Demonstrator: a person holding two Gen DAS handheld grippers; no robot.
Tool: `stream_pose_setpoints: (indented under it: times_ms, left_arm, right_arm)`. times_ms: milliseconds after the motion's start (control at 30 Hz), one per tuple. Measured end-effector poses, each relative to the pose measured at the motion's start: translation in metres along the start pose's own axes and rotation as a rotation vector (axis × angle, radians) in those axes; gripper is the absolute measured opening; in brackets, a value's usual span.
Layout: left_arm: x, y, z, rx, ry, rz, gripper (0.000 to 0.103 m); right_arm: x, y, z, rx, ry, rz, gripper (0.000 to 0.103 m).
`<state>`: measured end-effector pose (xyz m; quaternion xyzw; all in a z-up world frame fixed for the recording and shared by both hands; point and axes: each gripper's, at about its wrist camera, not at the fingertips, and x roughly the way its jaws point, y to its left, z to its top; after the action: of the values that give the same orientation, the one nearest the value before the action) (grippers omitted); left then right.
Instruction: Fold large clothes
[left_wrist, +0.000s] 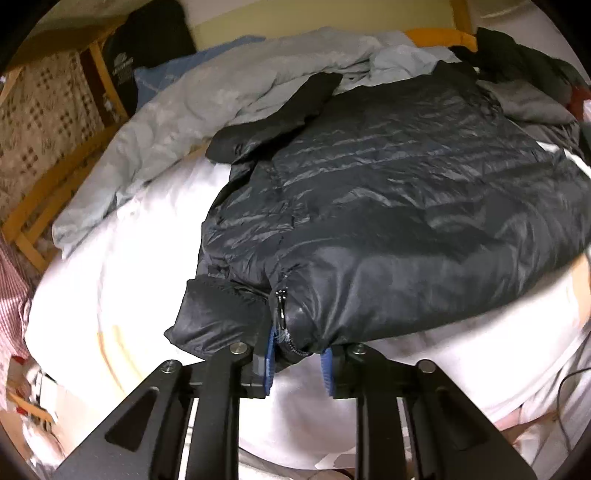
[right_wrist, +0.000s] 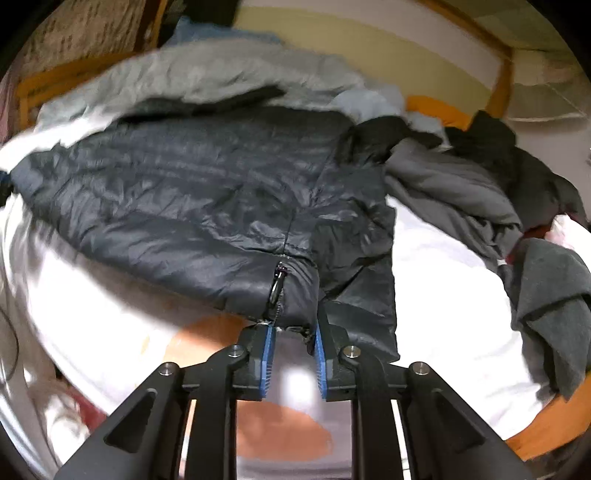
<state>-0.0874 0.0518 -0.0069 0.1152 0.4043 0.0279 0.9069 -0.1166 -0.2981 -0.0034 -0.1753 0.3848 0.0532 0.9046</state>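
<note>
Left hand-held gripper (left_wrist: 298, 356) is clamped on the hem corner of the black quilted puffer jacket (left_wrist: 388, 206), bottom centre of its frame, prob to keep the hem taut for folding. Right hand-held gripper (right_wrist: 292, 332) pinches the other hem corner by a zipper. 1 jacket, lying flat on the white-sheeted bed (left_wrist: 122, 258); 2 grippers.

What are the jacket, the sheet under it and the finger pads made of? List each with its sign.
Jacket: thin glossy synthetic shell, probably nylon, over puffy fill; shiny crinkles and stitched quilt lines show it.
Sheet: matte white woven cloth, likely cotton; soft folds, no sheen.
Pads: blue, finely ribbed, rubber or soft plastic by the look; which one is unclear.
</note>
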Motion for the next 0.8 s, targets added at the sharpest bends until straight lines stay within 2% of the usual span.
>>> stream_pose_setpoints:
  times_ms: [67, 133, 200, 367, 500, 600, 700, 800]
  left_arm:
    - [0.008, 0.001, 0.011, 0.019, 0.032, -0.016, 0.027]
    - [0.016, -0.001, 0.024, 0.106, 0.058, -0.007, 0.029]
    - [0.018, 0.000, 0.036, 0.172, 0.064, -0.020, 0.029]
    - [0.025, 0.027, 0.079, 0.140, 0.074, -0.110, 0.032]
    - [0.042, 0.031, 0.113, 0.148, 0.003, -0.044, 0.043]
    - [0.075, 0.031, 0.135, 0.102, 0.013, -0.045, 0.043]
    - [0.101, 0.029, 0.149, 0.079, 0.017, -0.033, 0.043]
    - [0.121, 0.029, 0.157, 0.066, 0.000, -0.034, 0.043]
  right_arm:
    - [0.002, 0.001, 0.005, -0.046, 0.005, -0.022, 0.025]
    - [0.000, -0.001, 0.016, -0.083, -0.012, -0.032, 0.034]
    - [-0.005, -0.005, 0.029, -0.100, -0.037, -0.067, 0.053]
    - [-0.009, -0.032, 0.071, -0.067, -0.102, -0.030, 0.056]
    - [0.008, -0.050, 0.104, -0.011, -0.127, -0.029, 0.062]
    - [0.034, -0.060, 0.131, 0.032, -0.129, -0.033, 0.062]
    - [0.062, -0.067, 0.149, 0.050, -0.112, -0.090, 0.063]
    - [0.083, -0.078, 0.159, 0.105, -0.092, -0.124, 0.068]
